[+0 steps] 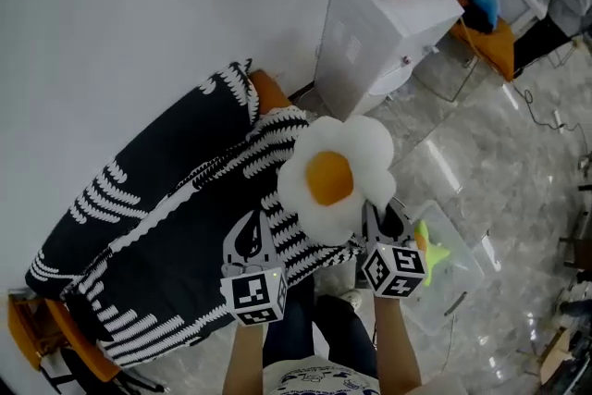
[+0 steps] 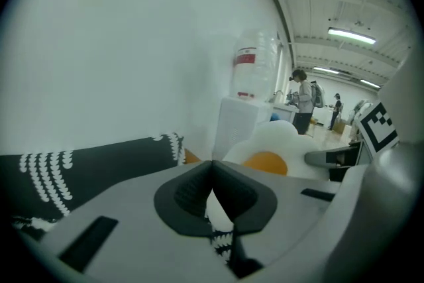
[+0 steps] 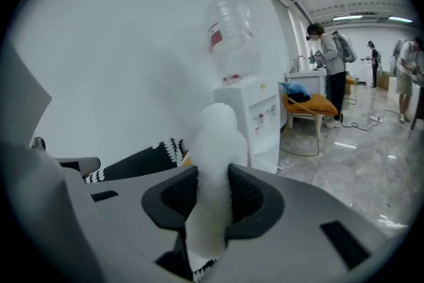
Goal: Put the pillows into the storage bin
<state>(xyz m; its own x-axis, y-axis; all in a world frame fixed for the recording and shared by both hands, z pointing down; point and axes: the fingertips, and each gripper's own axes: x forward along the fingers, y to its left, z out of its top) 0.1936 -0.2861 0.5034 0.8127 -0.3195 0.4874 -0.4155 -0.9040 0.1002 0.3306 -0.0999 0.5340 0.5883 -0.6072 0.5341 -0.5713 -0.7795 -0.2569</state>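
A: Fried-egg pillow (image 1: 335,176), where is it being held?
B: It is being held upright in the air above the black-and-white patterned throw (image 1: 157,208), clear of it. Its white lower edge is being pinched between the closed jaws of the right gripper (image 1: 382,219).
A: Left gripper (image 1: 252,236)?
B: Its jaws are being held together just beside the pillow's lower left. Nothing is judged as being gripped there.
A: Bin?
B: The clear storage bin (image 1: 467,277) is sitting on the floor to the right, near the right gripper. A yellow-green star-shaped cushion (image 1: 433,250) seems to be lying in it.
A: Step?
B: The carry to the bin is judged as being done. Only a thin, soft edge is being pinched, so the squeeze should be maintained. The pillow should be swung right, centred over the opening and lowered inside before being released.
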